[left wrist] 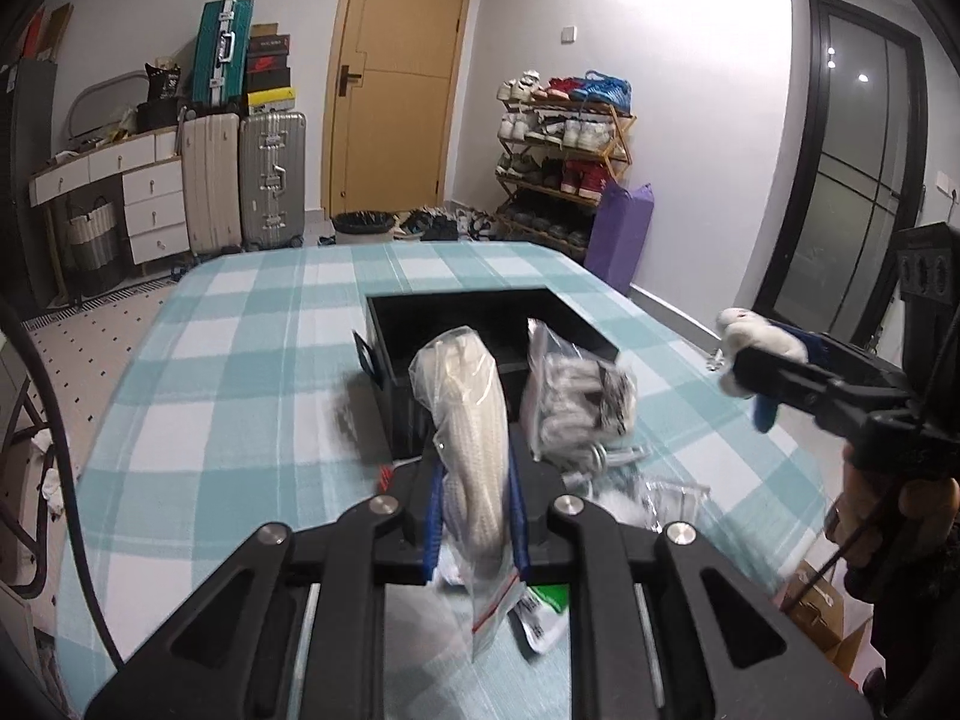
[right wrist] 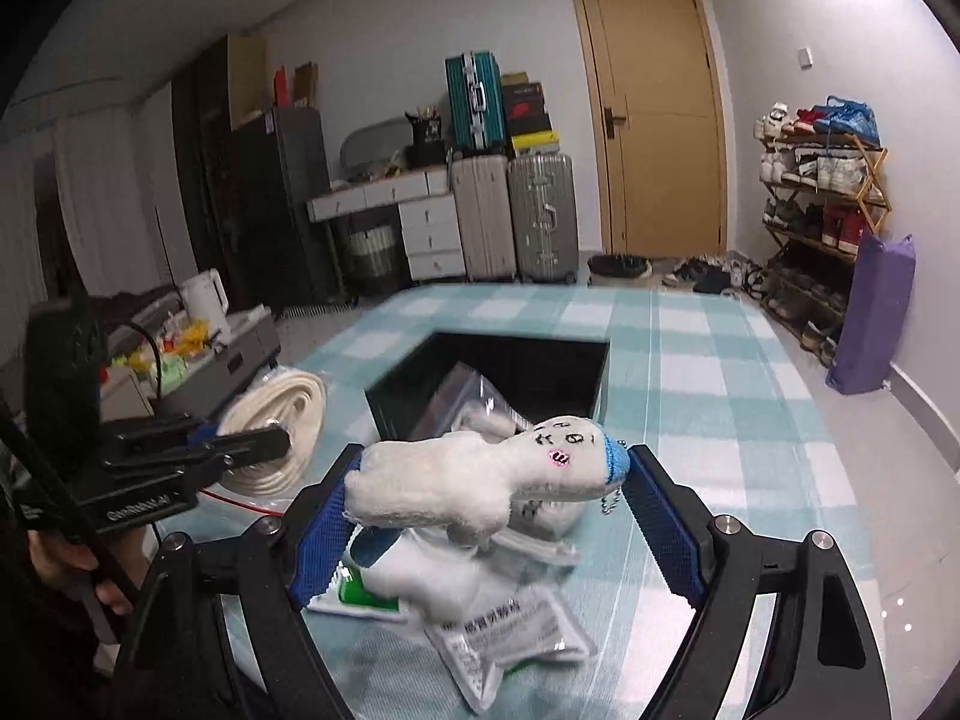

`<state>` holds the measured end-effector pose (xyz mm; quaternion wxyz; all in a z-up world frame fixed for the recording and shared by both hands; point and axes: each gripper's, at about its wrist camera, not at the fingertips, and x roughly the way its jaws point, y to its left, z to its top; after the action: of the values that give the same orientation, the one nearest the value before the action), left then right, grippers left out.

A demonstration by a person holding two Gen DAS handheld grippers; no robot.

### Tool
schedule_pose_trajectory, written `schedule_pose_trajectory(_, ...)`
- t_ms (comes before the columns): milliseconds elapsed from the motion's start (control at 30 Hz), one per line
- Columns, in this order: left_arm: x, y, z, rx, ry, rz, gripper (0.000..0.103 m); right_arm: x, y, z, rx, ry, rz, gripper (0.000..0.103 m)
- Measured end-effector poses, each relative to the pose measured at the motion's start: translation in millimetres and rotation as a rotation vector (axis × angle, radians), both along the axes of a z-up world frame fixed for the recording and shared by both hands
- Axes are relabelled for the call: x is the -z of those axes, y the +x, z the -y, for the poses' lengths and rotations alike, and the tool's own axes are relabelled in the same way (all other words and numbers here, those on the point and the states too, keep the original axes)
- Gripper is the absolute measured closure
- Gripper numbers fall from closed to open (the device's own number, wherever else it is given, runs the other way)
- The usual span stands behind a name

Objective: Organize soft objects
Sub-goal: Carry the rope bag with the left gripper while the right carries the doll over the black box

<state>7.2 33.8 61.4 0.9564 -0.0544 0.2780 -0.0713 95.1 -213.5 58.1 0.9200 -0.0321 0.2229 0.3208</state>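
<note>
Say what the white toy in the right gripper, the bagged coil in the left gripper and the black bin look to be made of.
White toy: fuzzy plush fabric, with a stitched face and a blue knit-looking cap.
Bagged coil: cream woven cord or webbing, probably cotton, inside a glossy clear plastic bag that crinkles and glints.
Black bin: apparently rigid matte plastic, with straight walls and a moulded side handle.

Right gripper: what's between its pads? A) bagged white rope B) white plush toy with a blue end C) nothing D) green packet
B: the right gripper spans the white plush toy, its blue end against one pad; the left gripper has the bagged rope.
</note>
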Motion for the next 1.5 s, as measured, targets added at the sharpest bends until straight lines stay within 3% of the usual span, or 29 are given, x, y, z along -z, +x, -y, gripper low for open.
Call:
schedule_pose_trajectory(867, -41, 83, -23, -0.005, -0.004, 0.043, 0.088, -64, 61, -15, -0.048, 0.049, 0.046, 0.017)
schedule_pose_trajectory(1500, -24, 138, -17, 0.012, 0.005, -0.008, 0.088, -32, 121, -51, -0.072, -0.045, -0.014, 0.017)
